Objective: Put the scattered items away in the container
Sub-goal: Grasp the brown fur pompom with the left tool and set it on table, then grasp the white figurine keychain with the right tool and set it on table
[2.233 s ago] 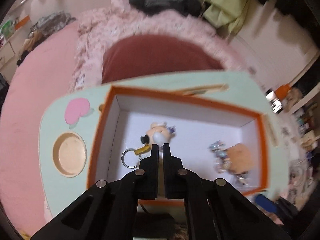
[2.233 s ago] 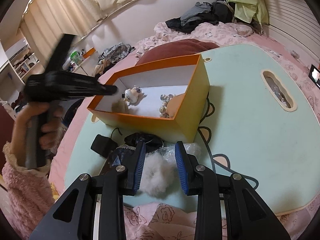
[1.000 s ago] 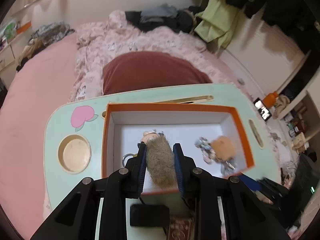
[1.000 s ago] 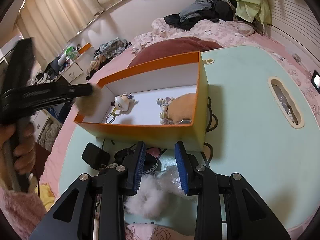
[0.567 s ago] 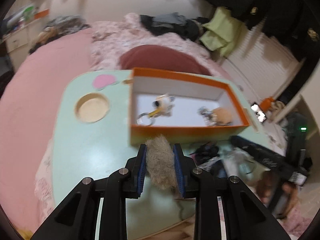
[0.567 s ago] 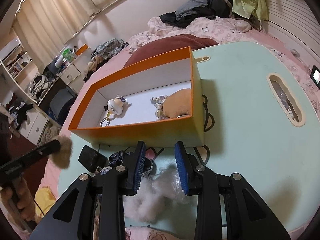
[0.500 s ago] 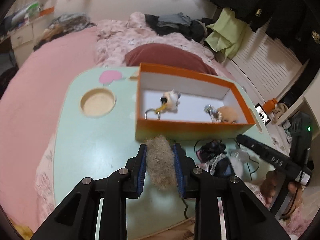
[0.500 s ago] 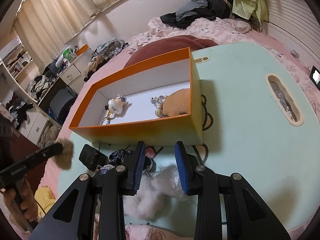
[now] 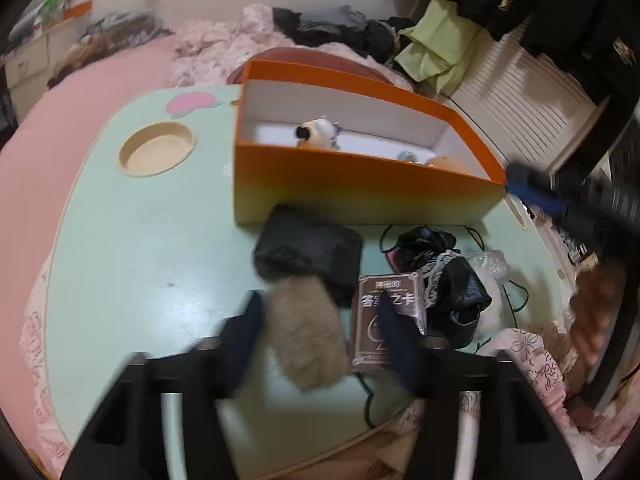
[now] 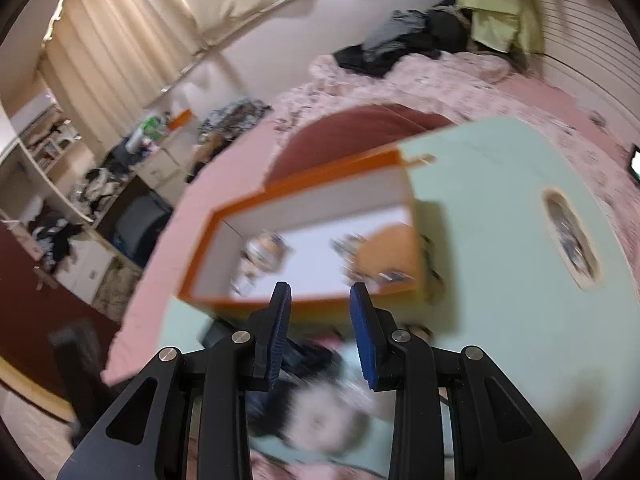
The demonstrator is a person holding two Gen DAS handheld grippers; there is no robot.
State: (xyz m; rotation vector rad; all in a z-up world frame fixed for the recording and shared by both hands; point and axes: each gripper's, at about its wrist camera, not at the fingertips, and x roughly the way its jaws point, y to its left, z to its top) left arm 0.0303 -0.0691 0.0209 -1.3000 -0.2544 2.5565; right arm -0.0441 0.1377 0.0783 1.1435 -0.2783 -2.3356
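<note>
Fingers of our left gripper (image 9: 320,320) have spread, freeing the tan fur pompom (image 9: 306,340) outside the orange box (image 9: 360,196), so it remains untidied; our right gripper (image 10: 320,316) gapes empty.

I see a shaggy tan fur pom (image 9: 306,336) lying between matt black plastic fingers (image 9: 240,340). The orange box (image 9: 360,190) looks like smooth card, white inside. The pale green tray table (image 9: 140,240) has a smooth, faintly shiny top. The black bag (image 9: 456,292) is glossy, crinkled plastic; the card case (image 9: 386,316) is clear and shiny.
</note>
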